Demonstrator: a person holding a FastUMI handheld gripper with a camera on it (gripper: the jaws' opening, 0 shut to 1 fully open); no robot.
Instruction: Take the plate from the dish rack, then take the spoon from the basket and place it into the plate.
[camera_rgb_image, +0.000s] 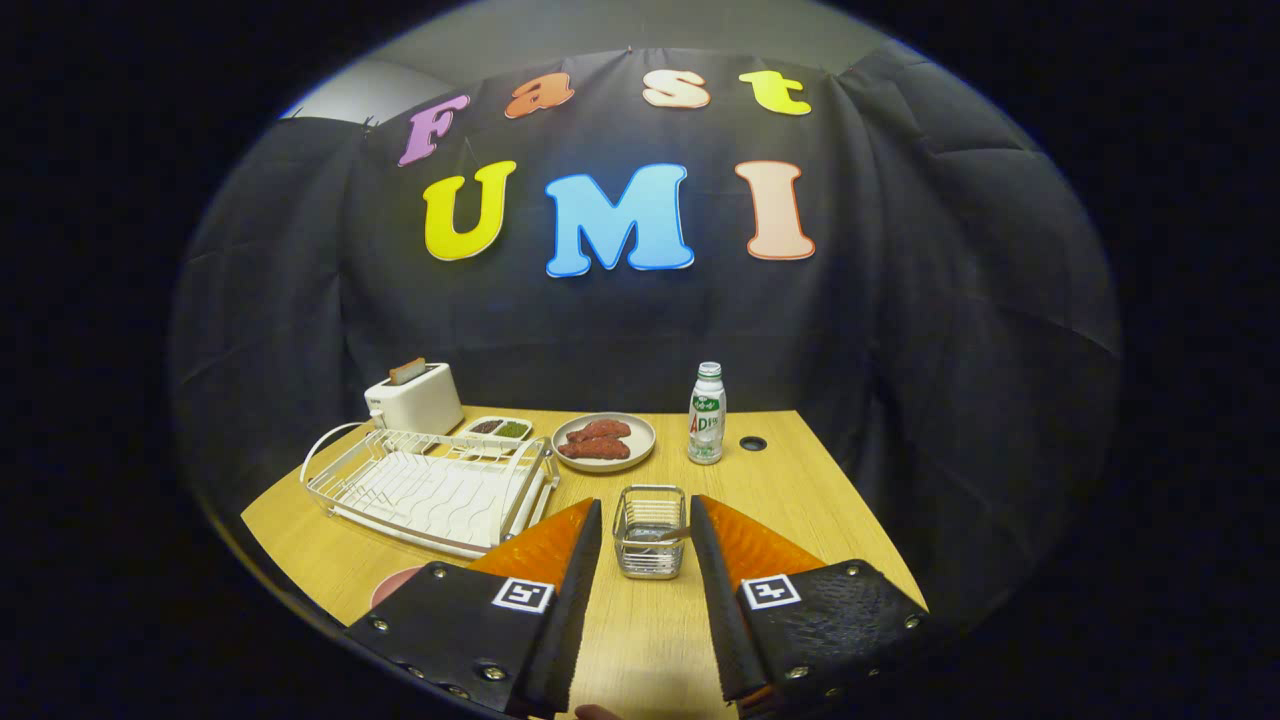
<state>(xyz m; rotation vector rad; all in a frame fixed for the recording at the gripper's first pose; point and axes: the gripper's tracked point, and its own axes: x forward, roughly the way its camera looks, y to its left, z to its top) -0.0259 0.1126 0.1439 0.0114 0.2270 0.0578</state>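
Tool (646, 520) fingers spread wide — one basket (649, 531) between them, perhaps holding one spoon (655, 537).

The gripper (646, 545) is held above the desk (800, 480), looking forward and slightly down along its two fingers. The jaws stand wide apart — a broad gap runs between the two fingers, and neither one presses on anything. The left finger (560, 560) and the right finger (730, 560) rise from their mounting blocks and lean a little toward each other, so that the gap is narrowest at the tips. Both tips sit at about the same height, level with one another. Each block carries a small square marker. Just behind the fingers, low between the blocks, a sliver of the person's hand (598, 712) shows — too little to tell its grip.
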